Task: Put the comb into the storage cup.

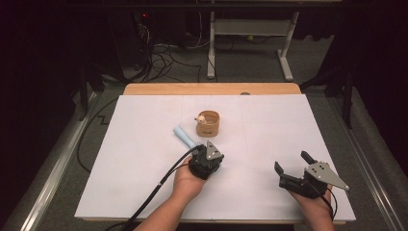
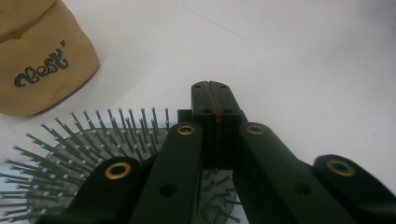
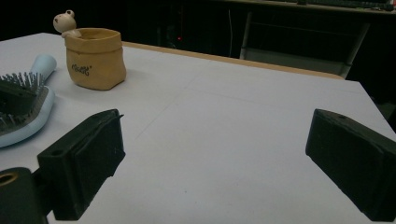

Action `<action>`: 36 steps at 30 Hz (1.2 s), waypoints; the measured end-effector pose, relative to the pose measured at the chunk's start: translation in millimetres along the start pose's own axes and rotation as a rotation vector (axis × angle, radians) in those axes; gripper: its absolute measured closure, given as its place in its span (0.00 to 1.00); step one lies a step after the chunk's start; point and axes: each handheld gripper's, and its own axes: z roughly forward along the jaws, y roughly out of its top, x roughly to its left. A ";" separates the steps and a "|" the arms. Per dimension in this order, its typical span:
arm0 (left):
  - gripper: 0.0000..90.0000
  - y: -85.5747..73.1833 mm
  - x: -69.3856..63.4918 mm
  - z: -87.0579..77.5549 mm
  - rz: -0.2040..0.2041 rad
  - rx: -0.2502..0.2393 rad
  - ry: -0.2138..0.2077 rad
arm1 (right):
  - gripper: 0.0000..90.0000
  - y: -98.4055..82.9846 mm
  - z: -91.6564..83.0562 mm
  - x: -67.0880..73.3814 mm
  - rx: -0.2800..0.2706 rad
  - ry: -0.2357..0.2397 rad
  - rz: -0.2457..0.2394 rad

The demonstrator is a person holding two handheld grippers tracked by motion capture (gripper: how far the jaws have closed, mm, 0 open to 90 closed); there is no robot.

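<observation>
White sheeting covers your bench [image 1: 144, 192], with dark floor and cables behind. Your left claw [image 2: 214, 100] is closed with nothing between its jaws, resting over the bristles of the pale blue hairbrush [image 2: 88, 144], which lies just beside the tan pouch [image 1: 208, 123]. Your right claw [image 3: 212, 158] stands wide open and empty, well apart to the right.

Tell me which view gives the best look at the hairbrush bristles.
The left gripper view: the hairbrush bristles stand sharp and close beneath the shut left gripper. The right gripper view shows the brush from the side, cut by the frame edge. The high view shows mostly its light blue handle beyond the gripper.
</observation>
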 end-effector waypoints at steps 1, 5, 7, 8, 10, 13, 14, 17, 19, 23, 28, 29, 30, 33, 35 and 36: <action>1.00 0.1 0.3 -0.3 -0.002 0.004 0.002 | 0.06 0.1 -0.1 -0.1 0.001 -0.002 0.002; 1.00 -0.1 0.8 -2.1 -0.005 0.010 0.006 | 0.06 0.3 -0.9 -0.1 -0.002 -0.005 0.001; 1.00 -0.2 0.7 -3.8 -0.004 0.012 0.007 | 0.06 0.4 -1.2 -0.4 -0.002 -0.005 0.004; 1.00 -0.2 0.7 -3.8 -0.004 0.012 0.007 | 0.06 0.4 -1.2 -0.4 -0.002 -0.005 0.004; 1.00 -1.2 0.3 -5.8 0.001 0.012 0.009 | 0.06 0.5 -1.6 -0.5 -0.003 -0.007 0.004; 1.00 -3.5 -0.5 -8.0 0.004 0.011 0.013 | 0.06 1.4 -2.8 -1.4 -0.009 -0.006 -0.001; 1.00 -3.9 0.0 -8.4 0.003 0.012 0.012 | 0.06 1.3 -2.9 -2.0 -0.008 -0.009 0.005; 1.00 -6.0 0.7 -9.7 0.009 0.017 0.013 | 0.06 1.1 -3.0 -2.9 -0.007 -0.010 0.011; 1.00 -7.5 0.4 -8.9 0.014 0.025 0.013 | 0.06 1.4 -4.3 -3.3 -0.011 -0.014 0.011; 1.00 -7.9 0.1 -7.2 0.013 0.036 0.006 | 0.06 2.1 -5.2 -3.1 -0.015 -0.015 0.008; 1.00 -7.8 1.5 -8.8 0.008 0.044 0.009 | 0.06 1.7 -5.2 -2.8 -0.013 -0.014 0.010; 1.00 -8.1 1.3 -9.4 0.009 0.041 0.012 | 0.06 1.7 -5.0 -2.7 -0.012 -0.014 0.009; 1.00 -8.4 1.2 -10.0 0.009 0.041 0.013 | 0.06 1.6 -5.0 -2.7 -0.011 -0.014 0.009; 1.00 -8.6 1.5 -13.0 0.010 0.042 0.011 | 0.06 1.7 -5.7 -3.4 -0.014 -0.015 0.015; 1.00 -8.6 2.0 -14.9 0.008 0.043 0.011 | 0.06 1.8 -5.9 -3.5 -0.015 -0.015 0.017; 1.00 -8.6 2.1 -15.5 0.009 0.045 0.011 | 0.06 1.6 -5.8 -3.8 -0.014 -0.015 0.016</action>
